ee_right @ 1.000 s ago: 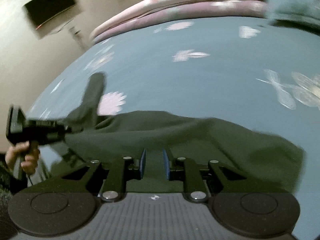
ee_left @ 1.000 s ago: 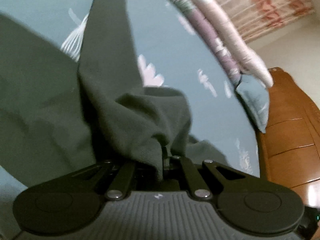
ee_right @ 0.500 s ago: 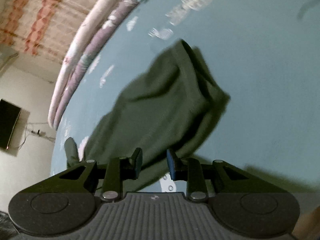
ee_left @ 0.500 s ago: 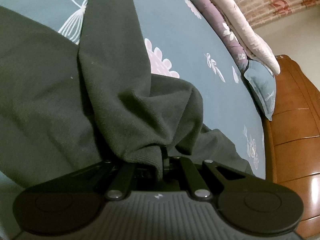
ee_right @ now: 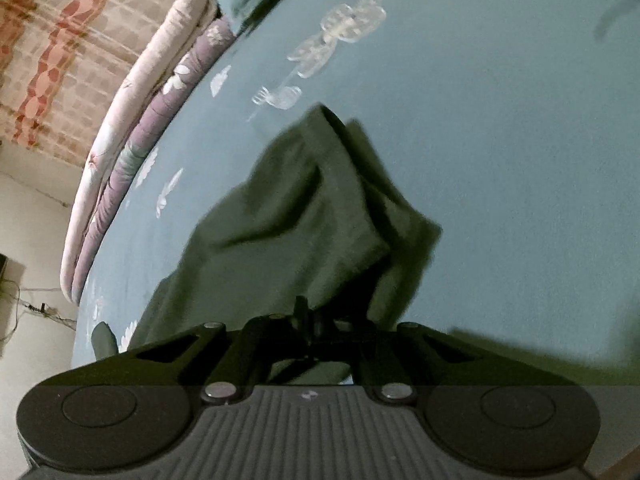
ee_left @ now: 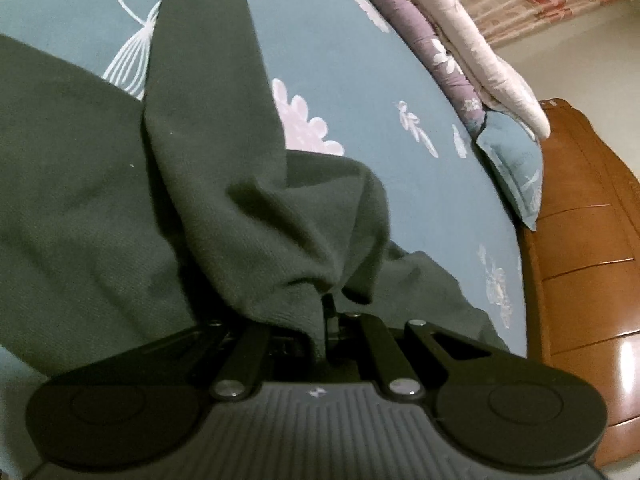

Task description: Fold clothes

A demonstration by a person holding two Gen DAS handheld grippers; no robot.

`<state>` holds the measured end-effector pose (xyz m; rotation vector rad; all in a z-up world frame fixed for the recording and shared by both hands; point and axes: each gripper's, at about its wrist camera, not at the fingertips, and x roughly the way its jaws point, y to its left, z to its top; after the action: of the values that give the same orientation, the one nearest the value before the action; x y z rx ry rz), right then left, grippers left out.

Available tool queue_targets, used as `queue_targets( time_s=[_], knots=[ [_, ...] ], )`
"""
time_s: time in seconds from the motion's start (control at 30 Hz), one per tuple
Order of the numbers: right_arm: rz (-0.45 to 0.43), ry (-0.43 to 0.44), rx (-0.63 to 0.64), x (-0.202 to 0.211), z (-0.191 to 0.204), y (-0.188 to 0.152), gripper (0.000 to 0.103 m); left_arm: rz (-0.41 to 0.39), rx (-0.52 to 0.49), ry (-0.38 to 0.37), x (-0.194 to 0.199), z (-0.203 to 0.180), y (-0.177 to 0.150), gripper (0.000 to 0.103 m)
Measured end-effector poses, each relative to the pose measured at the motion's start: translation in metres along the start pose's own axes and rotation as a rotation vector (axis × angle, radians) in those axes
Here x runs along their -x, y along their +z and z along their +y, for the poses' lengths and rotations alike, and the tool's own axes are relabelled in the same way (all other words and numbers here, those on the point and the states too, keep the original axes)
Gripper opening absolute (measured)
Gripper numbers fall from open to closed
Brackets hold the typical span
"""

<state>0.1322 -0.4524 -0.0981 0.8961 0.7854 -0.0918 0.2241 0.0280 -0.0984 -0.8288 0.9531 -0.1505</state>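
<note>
Here, left wrist view: left gripper (ee_left: 325, 312) pinched tight on the dark green garment (ee_left: 224, 208), which spreads toward 11 o'clock over the teal bedsheet (ee_left: 360, 72).
Right wrist view: right gripper (ee_right: 308, 316) clamped on a bunched garment corner (ee_right: 320, 216) at 12 o'clock.
Advice: lift both corners evenly, keeping the cloth taut.

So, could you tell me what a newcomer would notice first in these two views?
A dark green garment sprawls over the teal floral bedsheet, bunched up into the shut left gripper. In the right wrist view the right gripper is shut on another bunched part of it. Folded quilts line the far edge, beside a wooden headboard.
</note>
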Motion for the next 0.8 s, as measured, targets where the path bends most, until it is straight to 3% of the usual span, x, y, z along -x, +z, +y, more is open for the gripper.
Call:
queue_targets(
  time_s=[0.17, 0.4, 0.7, 0.8],
  knots=[
    [-0.017, -0.043, 0.046, 0.025, -0.001, 0.020, 0.003, 0.028, 0.003, -0.009, 0.002, -0.004, -0.012, 0.003],
    [0.079, -0.140, 0.119, 0.011, -0.002, 0.020, 0.003, 0.049, 0.032, -0.001, -0.007, 0.004, -0.019, 0.003],
    [0.087, -0.154, 0.182, 0.020, 0.003, 0.016, 0.003, 0.048, -0.030, 0.010, -0.002, -0.006, -0.019, 0.003],
    [0.113, -0.140, 0.179, 0.022, 0.005, 0.013, 0.003, 0.047, 0.020, 0.017, -0.002, 0.003, -0.016, 0.003]
  ],
)
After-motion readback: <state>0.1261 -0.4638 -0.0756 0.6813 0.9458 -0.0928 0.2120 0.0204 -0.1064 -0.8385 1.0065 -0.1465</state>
